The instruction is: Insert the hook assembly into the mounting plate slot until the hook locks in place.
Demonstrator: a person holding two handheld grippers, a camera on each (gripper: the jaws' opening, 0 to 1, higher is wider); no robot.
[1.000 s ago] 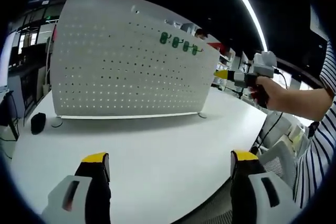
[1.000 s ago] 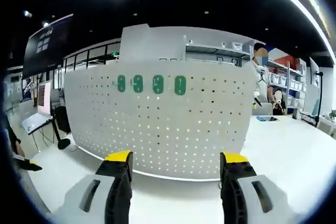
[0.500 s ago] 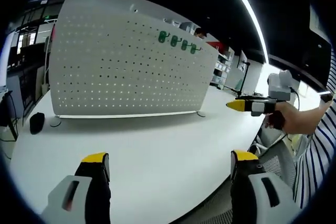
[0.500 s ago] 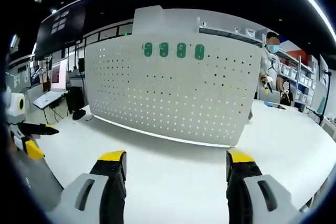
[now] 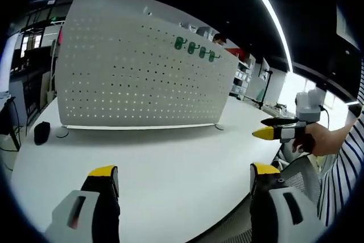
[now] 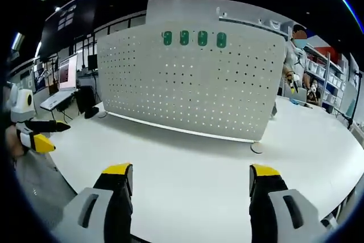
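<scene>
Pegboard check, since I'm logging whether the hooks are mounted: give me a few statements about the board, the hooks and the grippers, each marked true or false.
1. Four green hooks sit in a row near the top of the white pegboard. True.
2. The pegboard lies flat on the table. False: it stands upright on the white table.
3. The right gripper holds a green hook. False: its jaws are apart with nothing between them.
4. The left gripper is open above the table. True.
5. A dark object sits by the board's end. True.
</scene>
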